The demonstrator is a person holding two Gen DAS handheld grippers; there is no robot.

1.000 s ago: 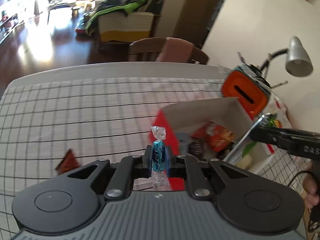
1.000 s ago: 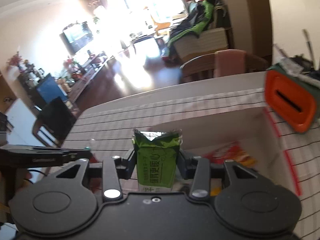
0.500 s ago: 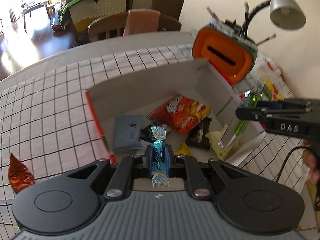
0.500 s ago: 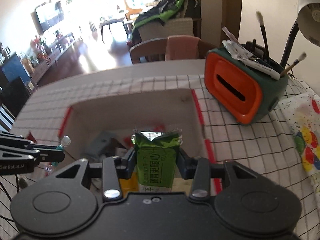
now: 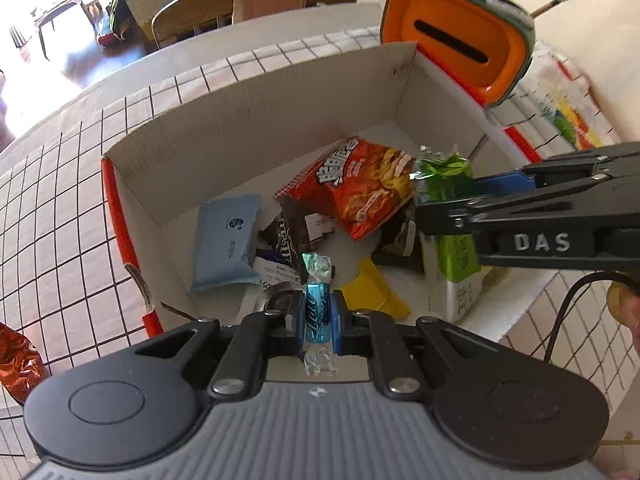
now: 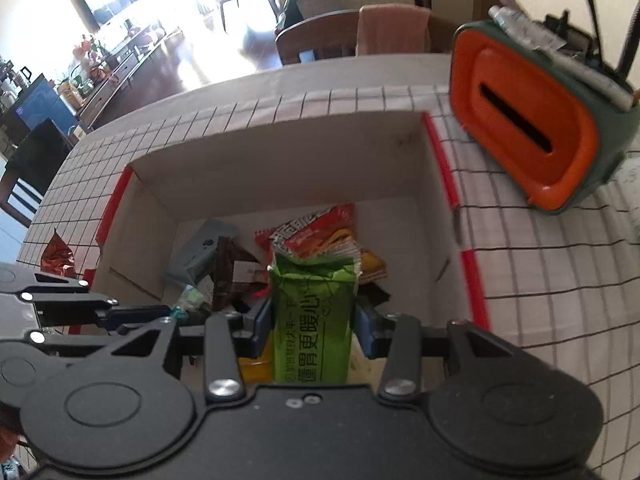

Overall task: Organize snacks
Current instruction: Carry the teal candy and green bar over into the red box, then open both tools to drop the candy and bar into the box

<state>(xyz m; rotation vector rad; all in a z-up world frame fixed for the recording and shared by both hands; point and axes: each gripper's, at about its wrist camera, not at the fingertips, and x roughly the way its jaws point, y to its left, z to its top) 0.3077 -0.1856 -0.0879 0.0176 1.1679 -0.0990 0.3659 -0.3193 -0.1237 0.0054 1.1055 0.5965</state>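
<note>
The left gripper [image 5: 319, 317] has its fingers clenched tight on a small blue wrapped candy [image 5: 318, 312], which stands upright between the blue pads with its twisted clear ends sticking out above and below. The right gripper [image 6: 313, 324] has its fingers closed part-way on a green snack packet [image 6: 313, 320], held upright with its crimped top edge up. Both grippers hang over the near part of an open white cardboard box [image 5: 248, 120] with red-edged flaps, which sits on the checked bench [image 5: 56, 216]. Lying in the box are an orange-red chip bag [image 5: 360, 188], a pale blue flat packet [image 5: 226, 240], a dark brown candy packet [image 5: 286, 236] and a yellow packet [image 5: 374, 292], crowded toward the near side; the far floor of the box is bare. In the left wrist view the right gripper reaches in from the right, well apart from the candy. An orange and green holder [image 6: 528, 132] stands just beyond the box's far right corner. A copper-coloured wrapper [image 5: 18, 356] lies on the bench left of the box. A chair [image 6: 320, 36] stands at the far bench edge.
</note>
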